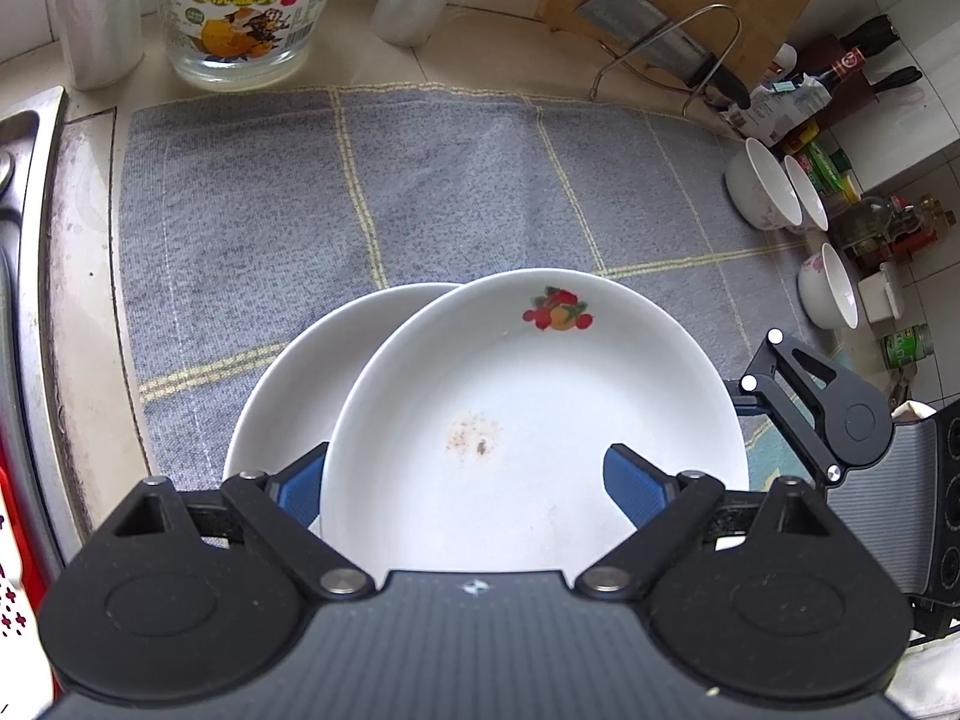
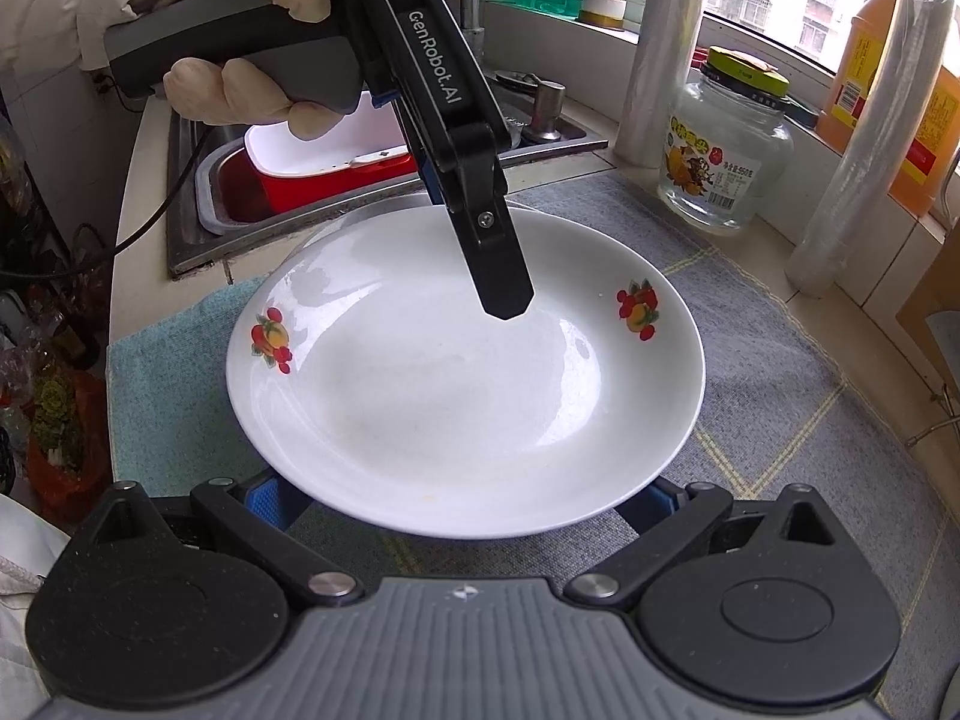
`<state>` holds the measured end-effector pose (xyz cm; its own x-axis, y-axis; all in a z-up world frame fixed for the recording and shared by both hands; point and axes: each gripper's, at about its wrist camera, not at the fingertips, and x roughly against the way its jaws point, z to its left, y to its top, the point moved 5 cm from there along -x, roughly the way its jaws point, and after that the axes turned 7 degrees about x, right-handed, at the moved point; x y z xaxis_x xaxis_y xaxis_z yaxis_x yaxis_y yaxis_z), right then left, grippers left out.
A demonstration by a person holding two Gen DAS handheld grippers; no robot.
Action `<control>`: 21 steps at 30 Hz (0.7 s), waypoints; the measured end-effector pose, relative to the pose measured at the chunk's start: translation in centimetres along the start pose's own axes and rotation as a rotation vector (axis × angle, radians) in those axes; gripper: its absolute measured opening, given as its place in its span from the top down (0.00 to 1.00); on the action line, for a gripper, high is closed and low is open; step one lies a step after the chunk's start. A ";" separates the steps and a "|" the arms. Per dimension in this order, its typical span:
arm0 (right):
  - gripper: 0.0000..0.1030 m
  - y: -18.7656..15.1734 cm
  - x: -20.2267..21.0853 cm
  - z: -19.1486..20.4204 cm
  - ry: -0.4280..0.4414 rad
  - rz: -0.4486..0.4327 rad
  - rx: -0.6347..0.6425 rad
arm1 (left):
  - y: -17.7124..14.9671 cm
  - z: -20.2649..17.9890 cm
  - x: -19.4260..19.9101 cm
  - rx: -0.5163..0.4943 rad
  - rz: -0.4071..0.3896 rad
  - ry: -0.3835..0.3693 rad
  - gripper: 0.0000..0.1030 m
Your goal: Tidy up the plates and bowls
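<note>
A white plate with fruit prints (image 1: 540, 408) is tilted up on its edge in the left wrist view, over a second white plate (image 1: 288, 396) on the grey towel (image 1: 360, 192). My left gripper (image 1: 468, 486) straddles the tilted plate's rim, one blue pad behind it and one inside it, jaws wide. In the right wrist view the same plate (image 2: 468, 384) is lifted, with the left gripper's finger (image 2: 498, 270) inside it. My right gripper (image 2: 468, 504) is open, its pads under the plate's near rim. Three white bowls (image 1: 762, 192) stand at the right.
A glass jar (image 1: 240, 18) and plastic-wrap rolls (image 1: 96, 12) stand at the back. A cleaver in a wire rack (image 1: 666, 54) leans on a cutting board. The sink (image 2: 336, 180) holds a red and white container. Bottles and cans (image 1: 870, 222) crowd the right.
</note>
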<state>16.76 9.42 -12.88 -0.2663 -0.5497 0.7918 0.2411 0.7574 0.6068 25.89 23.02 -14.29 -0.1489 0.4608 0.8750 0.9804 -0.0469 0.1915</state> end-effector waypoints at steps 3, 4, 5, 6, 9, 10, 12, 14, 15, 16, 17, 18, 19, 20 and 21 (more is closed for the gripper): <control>0.00 0.0 0.0 0.1 -0.001 0.002 0.002 | -0.1 0.1 -0.3 -0.003 0.006 0.012 0.10; 0.00 0.0 0.0 0.1 -0.002 0.002 0.004 | -0.2 0.0 -0.5 -0.008 0.009 0.020 0.10; 0.00 0.0 0.0 0.1 -0.003 0.002 0.005 | -0.2 0.0 -0.6 -0.014 0.012 0.030 0.10; 0.00 0.0 0.0 0.2 -0.004 0.003 0.006 | -0.2 -0.1 -0.7 -0.022 0.015 0.042 0.10; 0.00 0.0 -0.1 0.3 -0.008 0.002 0.006 | -0.4 -0.6 -1.2 -0.058 0.026 0.089 0.10; 0.00 0.0 0.0 0.3 -0.008 0.002 0.005 | -0.5 -0.8 -1.3 -0.071 0.030 0.105 0.10; 0.00 0.0 0.0 0.3 -0.009 0.000 0.004 | -0.5 -1.1 -1.5 -0.094 0.039 0.134 0.10; 0.00 0.0 0.0 0.3 -0.011 0.000 0.004 | -0.6 -1.3 -1.7 -0.110 0.046 0.154 0.10; 0.00 0.0 0.0 0.4 -0.011 0.000 0.004 | -0.6 -1.3 -1.8 -0.114 0.049 0.161 0.10; 0.00 0.0 0.0 0.4 -0.012 -0.001 0.005 | -0.6 -1.3 -1.8 -0.114 0.051 0.165 0.10; 0.00 -0.1 0.0 0.4 -0.012 -0.001 0.006 | -0.6 -1.3 -1.9 -0.116 0.054 0.168 0.10; 0.00 -0.1 0.0 0.4 -0.013 -0.001 0.007 | -0.6 -1.3 -2.0 -0.118 0.058 0.172 0.10; 0.00 -0.1 0.1 0.4 -0.014 -0.002 0.009 | -0.6 -1.3 -2.0 -0.117 0.060 0.175 0.10; 0.00 -0.1 0.1 0.4 -0.014 -0.003 0.010 | -0.6 -1.2 -1.9 -0.119 0.061 0.178 0.10; 0.00 -0.1 0.1 0.4 -0.015 -0.004 0.011 | -0.6 -1.2 -1.9 -0.121 0.063 0.180 0.10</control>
<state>16.34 9.45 -12.85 -0.2811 -0.5474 0.7883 0.2298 0.7591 0.6090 25.39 21.10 -15.53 -0.1189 0.2883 0.9501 0.9675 -0.1816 0.1762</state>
